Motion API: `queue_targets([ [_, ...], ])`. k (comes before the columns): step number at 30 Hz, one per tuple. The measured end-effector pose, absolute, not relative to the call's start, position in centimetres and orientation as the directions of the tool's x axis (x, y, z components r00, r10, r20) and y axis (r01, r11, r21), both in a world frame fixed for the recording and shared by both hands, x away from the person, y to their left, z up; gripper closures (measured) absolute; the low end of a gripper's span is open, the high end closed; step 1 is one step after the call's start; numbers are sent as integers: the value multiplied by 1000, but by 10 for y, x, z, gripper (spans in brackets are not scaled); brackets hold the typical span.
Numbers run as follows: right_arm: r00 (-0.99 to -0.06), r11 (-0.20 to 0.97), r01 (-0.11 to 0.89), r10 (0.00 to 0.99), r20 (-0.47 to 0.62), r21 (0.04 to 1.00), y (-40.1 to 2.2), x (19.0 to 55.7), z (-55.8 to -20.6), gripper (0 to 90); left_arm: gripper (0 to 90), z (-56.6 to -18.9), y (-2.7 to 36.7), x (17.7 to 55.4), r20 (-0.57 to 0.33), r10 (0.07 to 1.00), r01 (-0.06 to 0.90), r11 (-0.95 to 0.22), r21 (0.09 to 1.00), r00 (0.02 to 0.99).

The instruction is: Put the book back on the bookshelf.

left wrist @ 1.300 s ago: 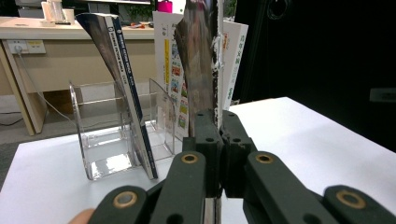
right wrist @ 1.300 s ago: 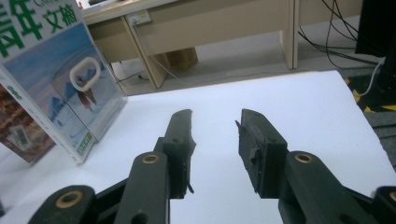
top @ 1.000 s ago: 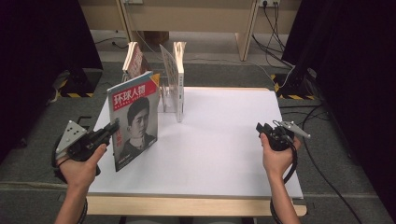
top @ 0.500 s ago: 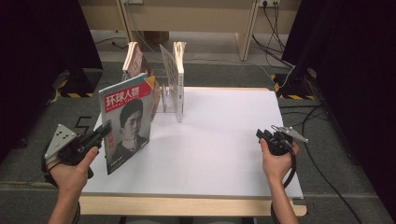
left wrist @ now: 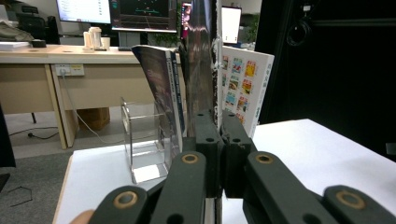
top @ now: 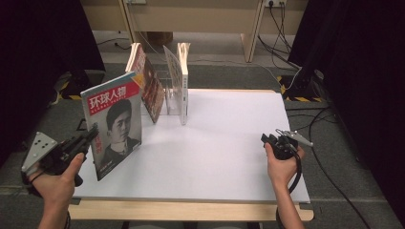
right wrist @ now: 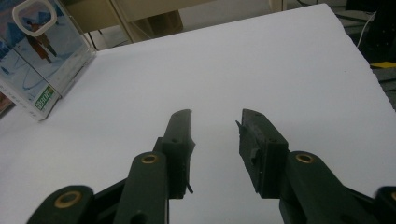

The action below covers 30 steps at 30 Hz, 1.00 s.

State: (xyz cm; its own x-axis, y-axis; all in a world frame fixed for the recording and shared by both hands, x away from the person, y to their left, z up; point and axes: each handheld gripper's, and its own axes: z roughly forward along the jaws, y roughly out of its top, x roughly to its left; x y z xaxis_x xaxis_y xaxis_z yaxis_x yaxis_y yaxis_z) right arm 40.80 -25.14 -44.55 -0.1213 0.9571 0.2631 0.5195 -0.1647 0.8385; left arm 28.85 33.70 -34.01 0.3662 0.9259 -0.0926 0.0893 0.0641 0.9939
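A magazine (top: 114, 119) with a portrait and a red title band on its cover stands upright over the table's left edge. My left gripper (top: 90, 136) is shut on its near edge. In the left gripper view the jaws (left wrist: 219, 126) pinch the magazine (left wrist: 201, 70), seen edge-on and rising straight up. My right gripper (top: 267, 140) hovers low over the white table (top: 229, 143) at its right side. Its jaws (right wrist: 215, 126) are open with nothing between them.
A clear acrylic stand (top: 172, 98) at the table's back left holds two books, a leaning one (top: 148, 83) and a white upright one (top: 184, 78). Desks and monitors lie beyond. Cables run on the floor to the right (top: 325, 119).
My left hand has carried the magazine to the left, out over the table's left edge. The right hand has stayed put.
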Motion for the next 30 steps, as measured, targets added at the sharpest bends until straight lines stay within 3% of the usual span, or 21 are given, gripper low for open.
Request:
queue_targets([
  [30,-116,-163,527,958,261,834,-251,408,-450,640,871,-324,356,277,-81,952,-8,88,996,294],
])
